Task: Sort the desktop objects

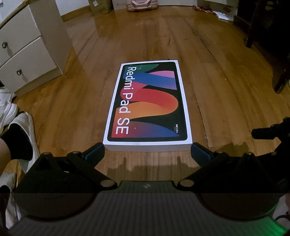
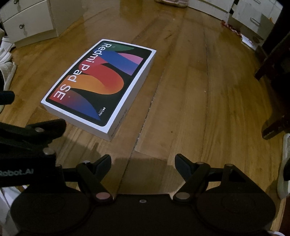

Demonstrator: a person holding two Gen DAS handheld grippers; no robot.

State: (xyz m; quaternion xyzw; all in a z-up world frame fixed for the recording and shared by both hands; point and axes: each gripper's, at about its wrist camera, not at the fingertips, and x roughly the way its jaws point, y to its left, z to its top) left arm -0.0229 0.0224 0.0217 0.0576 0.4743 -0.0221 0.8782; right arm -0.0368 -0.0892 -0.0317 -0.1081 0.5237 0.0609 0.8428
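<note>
A flat white tablet box printed "Redmi Pad SE" with coloured arches lies on the wooden floor. My left gripper is open wide, its fingertips just short of the box's near edge, one at each near corner. The box also shows in the right wrist view, ahead and to the left. My right gripper is open and empty over bare floor, to the right of the box. Part of the left gripper shows at the left edge of the right wrist view.
A white drawer cabinet stands at the left. White shoes and a person's foot in a black sock are near left. Dark furniture legs stand at right. A pink bag sits far back.
</note>
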